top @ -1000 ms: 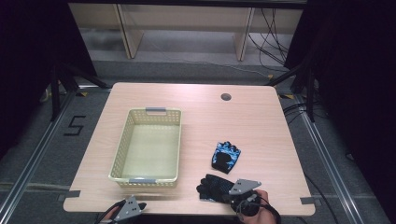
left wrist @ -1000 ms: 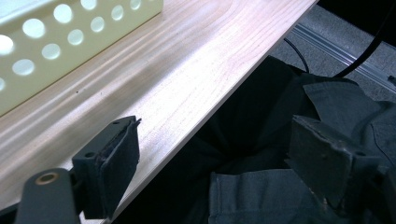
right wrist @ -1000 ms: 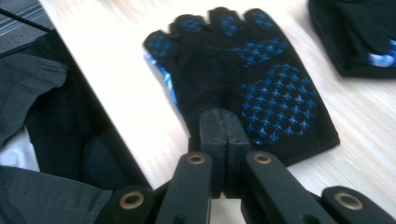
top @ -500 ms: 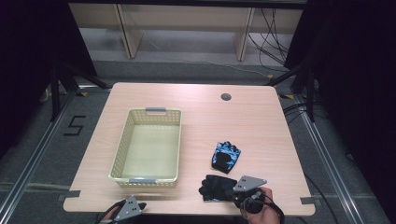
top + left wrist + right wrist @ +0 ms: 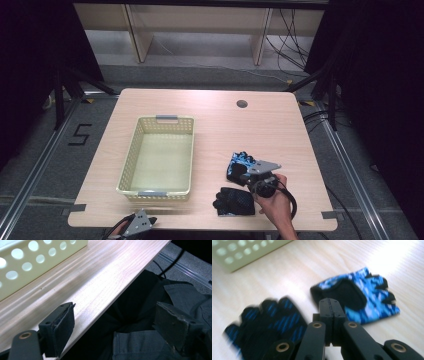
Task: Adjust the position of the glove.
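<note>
Two fingerless gloves lie on the table's near right part. The blue camouflage glove (image 5: 239,164) (image 5: 364,296) is the farther one. The black glove with blue stripes (image 5: 235,201) (image 5: 265,326) lies closer to the near edge. My right gripper (image 5: 246,177) (image 5: 332,306) is shut with nothing in it, and its tip hovers at the camouflage glove's black cuff, between the two gloves. My left gripper (image 5: 149,220) (image 5: 117,323) is open and holds nothing; it straddles the table's near edge, in front of the basket (image 5: 160,155) (image 5: 30,262).
The cream perforated basket (image 5: 244,251) has nothing in it and stands left of centre. A round cable hole (image 5: 242,104) sits at the table's far right. In the left gripper view the person's dark trousers (image 5: 150,342) lie below the table edge (image 5: 112,302).
My right gripper has moved away from the near edge, past the black glove, to the camouflage glove's cuff. The left gripper and both gloves have stayed put.
</note>
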`<state>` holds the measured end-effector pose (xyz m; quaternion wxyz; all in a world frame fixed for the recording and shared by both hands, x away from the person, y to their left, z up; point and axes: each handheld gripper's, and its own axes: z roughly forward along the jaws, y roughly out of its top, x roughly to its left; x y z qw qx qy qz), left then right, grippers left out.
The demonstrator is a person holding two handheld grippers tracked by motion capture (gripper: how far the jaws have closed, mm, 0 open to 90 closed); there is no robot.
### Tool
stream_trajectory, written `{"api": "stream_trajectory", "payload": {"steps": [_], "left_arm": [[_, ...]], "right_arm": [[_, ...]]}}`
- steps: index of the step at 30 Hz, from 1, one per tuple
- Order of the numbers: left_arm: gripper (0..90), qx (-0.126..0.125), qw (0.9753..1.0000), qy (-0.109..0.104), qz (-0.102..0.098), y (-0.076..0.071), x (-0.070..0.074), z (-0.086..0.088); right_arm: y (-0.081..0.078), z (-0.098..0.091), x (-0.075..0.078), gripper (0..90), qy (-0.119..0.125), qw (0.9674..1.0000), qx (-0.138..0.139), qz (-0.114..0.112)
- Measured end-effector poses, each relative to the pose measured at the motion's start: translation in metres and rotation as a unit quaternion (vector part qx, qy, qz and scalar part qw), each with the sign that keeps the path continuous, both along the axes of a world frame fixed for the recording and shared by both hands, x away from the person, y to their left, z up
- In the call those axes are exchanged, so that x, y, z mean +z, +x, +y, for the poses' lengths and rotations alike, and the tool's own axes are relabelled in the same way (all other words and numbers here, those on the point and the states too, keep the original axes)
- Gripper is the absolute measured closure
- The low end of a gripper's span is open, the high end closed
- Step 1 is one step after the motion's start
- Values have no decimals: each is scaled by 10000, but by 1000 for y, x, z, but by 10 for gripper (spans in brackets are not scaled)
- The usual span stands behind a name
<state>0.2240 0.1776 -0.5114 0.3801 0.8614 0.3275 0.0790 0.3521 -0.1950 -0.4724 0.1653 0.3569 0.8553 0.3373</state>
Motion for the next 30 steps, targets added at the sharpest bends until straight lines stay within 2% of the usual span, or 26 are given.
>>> {"api": "stream_trajectory", "payload": {"steps": [1, 2, 3, 5, 7, 10, 13, 14, 16, 18, 19, 20, 21, 22, 23, 25, 27, 28, 29, 30], "left_arm": [[165, 1, 10000, -5, -1, 0, 0, 0], [165, 17, 10000, 0, -28, 0, 0, 0], [165, 47, 10000, 10, -32, 0, 0, 0], [165, 114, 9999, -63, 60, -1, 0, 0], [165, 153, 9999, -51, 16, -1, -1, 0], [165, 137, 9999, -52, 30, -1, -1, 0], [165, 107, 9998, -120, 75, -2, 1, 0], [165, 100, 9998, -124, 76, -2, 0, 0], [165, 96, 9998, -123, 78, -2, 0, 0], [165, 93, 9999, -120, 74, -2, 0, 0], [165, 36, 10000, -54, -34, -1, 1, 1], [165, 36, 10000, -54, -34, -1, 1, 1], [165, -16, 10000, -34, -15, -1, 1, 1], [165, -28, 10000, -19, -27, -1, 2, 2], [165, 83, 9999, -77, 55, -2, 1, 1], [165, 80, 9999, -84, 53, -2, 1, 1], [165, 77, 9999, -78, 58, -2, 1, 1], [165, 76, 9999, -79, 56, -2, 1, 1], [165, 74, 9999, -77, 52, -2, 1, 1], [165, 68, 9999, -75, 51, -2, 1, 1]], "right_arm": [[5, 4, -1, 900, -8, 10000, -29, 85], [16, 13, -2, 900, -43, 10000, 41, 69], [20, 18, -2, 900, -51, 9999, 64, 112], [28, 28, -5, 900, -108, 9998, 128, 136], [34, 38, -9, 900, -44, 9999, 135, 84], [41, 49, -11, 900, -202, 9991, 166, 319], [44, 52, -15, 900, -290, 9989, 84, 367], [46, 51, -20, 900, -274, 9990, 57, 346], [45, 49, -21, 900, -262, 9988, 21, 416], [45, 48, -23, 900, -287, 9988, 36, 384], [44, 45, -24, 900, -271, 9987, 22, 429], [44, 45, -24, 900, -271, 9987, 22, 429], [42, 43, -23, 900, -317, 9980, 49, 546], [39, 41, -24, 900, -387, 9978, 78, 541], [39, 41, -24, 900, -387, 9978, 78, 541], [35, 37, -26, 900, -358, 9981, 123, 485], [31, 30, -25, 900, -384, 9974, 115, 603], [28, 22, -26, 900, -312, 9977, 67, 591], [28, 22, -26, 900, -312, 9977, 67, 591], [26, 11, -25, 900, -346, 9972, 58, 653]]}}
